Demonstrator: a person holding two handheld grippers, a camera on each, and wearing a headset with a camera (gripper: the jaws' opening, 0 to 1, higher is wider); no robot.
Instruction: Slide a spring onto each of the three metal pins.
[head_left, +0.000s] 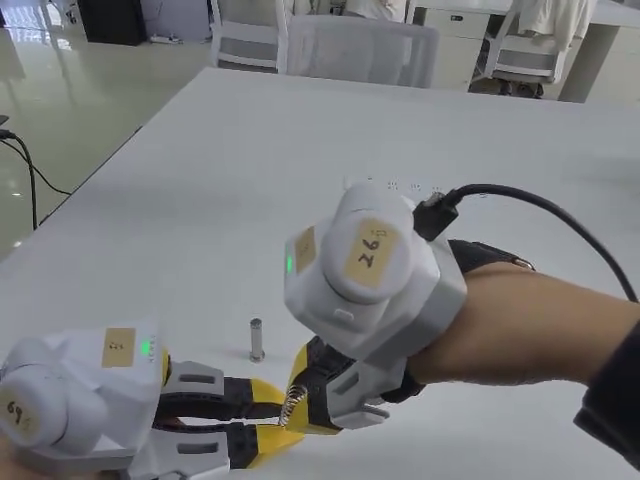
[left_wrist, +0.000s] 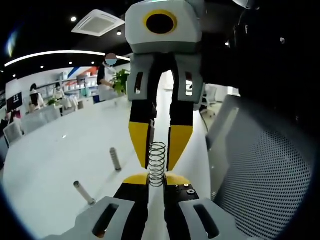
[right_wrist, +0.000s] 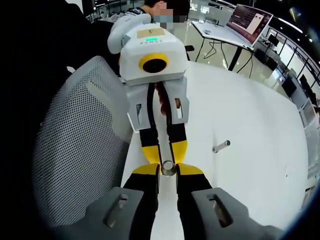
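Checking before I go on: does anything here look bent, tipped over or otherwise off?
Nothing stands out. The spring looks straight with even coils, pinched at its ends between the left gripper and the right gripper. The nearer pin and the farther pin stand on the table, both bare.

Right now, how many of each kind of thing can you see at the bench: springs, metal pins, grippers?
spring: 1
metal pins in sight: 2
grippers: 2, the left gripper and the right gripper
Total: 5
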